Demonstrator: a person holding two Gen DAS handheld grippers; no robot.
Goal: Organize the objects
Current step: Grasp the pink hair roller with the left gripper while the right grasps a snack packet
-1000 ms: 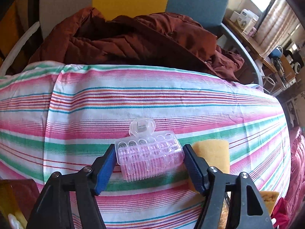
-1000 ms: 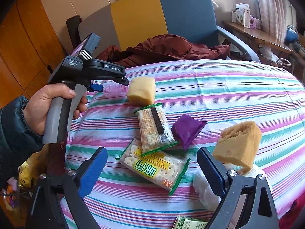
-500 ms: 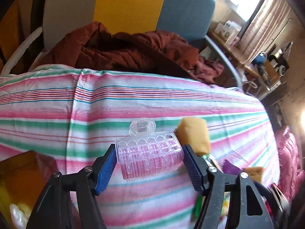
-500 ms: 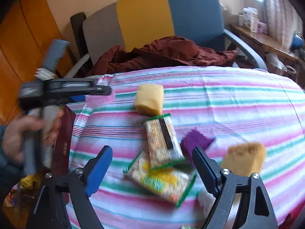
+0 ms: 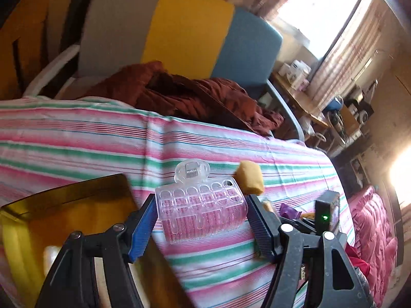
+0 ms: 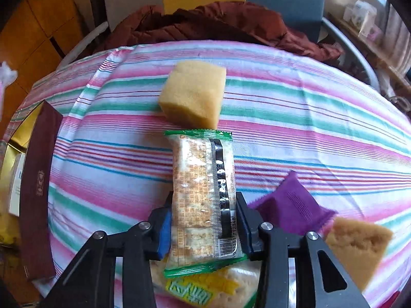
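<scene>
My left gripper [image 5: 201, 220] is shut on a clear pink hair roller clip [image 5: 203, 210] and holds it above the table's left edge, over a gold-lined box [image 5: 64, 220]. My right gripper [image 6: 203, 228] is shut on a green-edged cracker pack [image 6: 203, 192] that lies lengthwise between the fingers, over a second cracker pack [image 6: 205, 287]. A yellow sponge block [image 6: 192, 92] lies just beyond the pack; it also shows in the left wrist view [image 5: 250, 179]. A purple sachet [image 6: 292, 205] and a brown sponge piece [image 6: 357, 246] lie to the right.
The striped tablecloth [image 6: 308, 118] covers a round table. A dark red box lid [image 6: 38, 184] stands at the left edge beside the gold box [image 6: 15, 138]. A chair with a brown jacket [image 6: 205, 23] stands behind the table. The right gripper body [image 5: 326, 218] shows in the left wrist view.
My left gripper has carried the roller clip left, off the cloth to over the gold box. My right gripper has moved forward and down and closed on the green-edged cracker pack.
</scene>
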